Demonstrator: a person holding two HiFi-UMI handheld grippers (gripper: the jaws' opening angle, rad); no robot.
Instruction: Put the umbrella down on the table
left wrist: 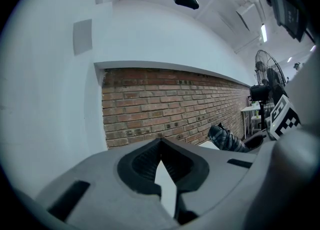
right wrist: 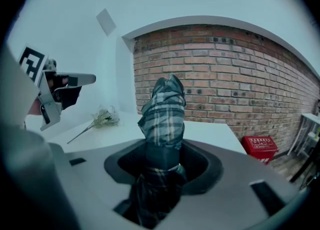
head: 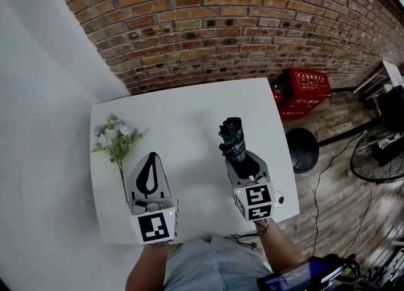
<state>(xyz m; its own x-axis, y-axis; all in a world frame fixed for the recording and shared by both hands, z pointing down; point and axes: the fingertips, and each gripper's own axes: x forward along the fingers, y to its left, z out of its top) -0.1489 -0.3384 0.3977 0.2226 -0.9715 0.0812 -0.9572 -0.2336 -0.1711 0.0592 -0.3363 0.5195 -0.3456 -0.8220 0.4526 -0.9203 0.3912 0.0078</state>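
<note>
A folded dark plaid umbrella (head: 232,137) is held over the right half of the white table (head: 183,113). My right gripper (head: 243,165) is shut on its lower part. In the right gripper view the umbrella (right wrist: 162,116) rises from between the jaws of that gripper (right wrist: 161,160) and points toward the brick wall, above the tabletop. My left gripper (head: 152,156) hovers over the table's near left part, jaws shut and empty. In the left gripper view its tips (left wrist: 161,143) meet, and the umbrella (left wrist: 227,139) shows at the right.
A small bunch of pale flowers (head: 115,138) lies on the table's left side, just beyond the left gripper. On the wooden floor to the right are a red box (head: 306,91), a round black object (head: 302,149) and a fan (head: 379,154). A brick wall (head: 240,24) runs behind the table.
</note>
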